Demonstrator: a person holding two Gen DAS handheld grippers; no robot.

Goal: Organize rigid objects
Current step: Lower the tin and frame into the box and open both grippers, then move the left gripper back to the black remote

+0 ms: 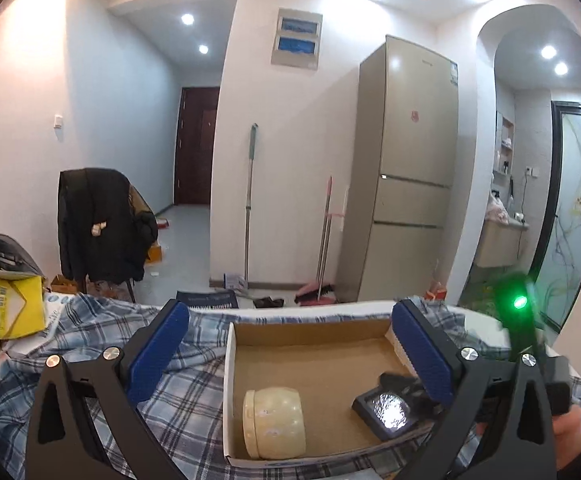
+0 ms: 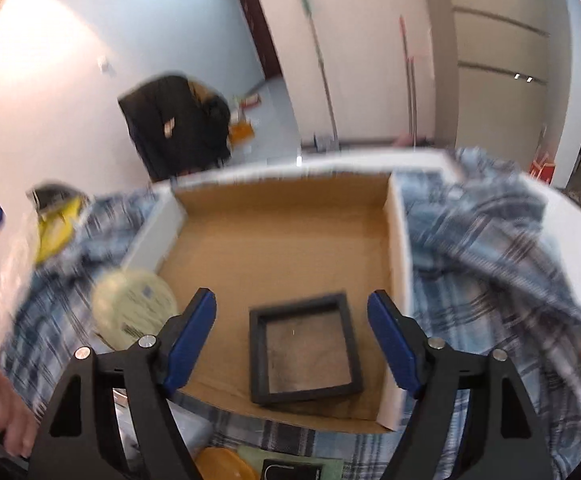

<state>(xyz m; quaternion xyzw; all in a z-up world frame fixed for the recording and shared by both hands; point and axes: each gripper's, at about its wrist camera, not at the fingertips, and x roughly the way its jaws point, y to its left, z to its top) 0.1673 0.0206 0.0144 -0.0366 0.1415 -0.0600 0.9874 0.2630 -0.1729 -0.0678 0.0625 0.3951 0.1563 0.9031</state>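
My table is white with a checked cloth on it, in a room with a fridge. A black frame lies flat inside the box, beside a cream jar. My right tongs are wide above the frame, not touching it. My left tongs are wide too.

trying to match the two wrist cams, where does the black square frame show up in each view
Left wrist view: the black frame lies low and right in the cardboard box, partly behind the left gripper's right finger, with the cream jar to its left.
Right wrist view: the black frame lies flat on the box floor, low in the middle, between the open right gripper's fingers, which do not touch it.
Shared landmark: the plaid cloth under the box.
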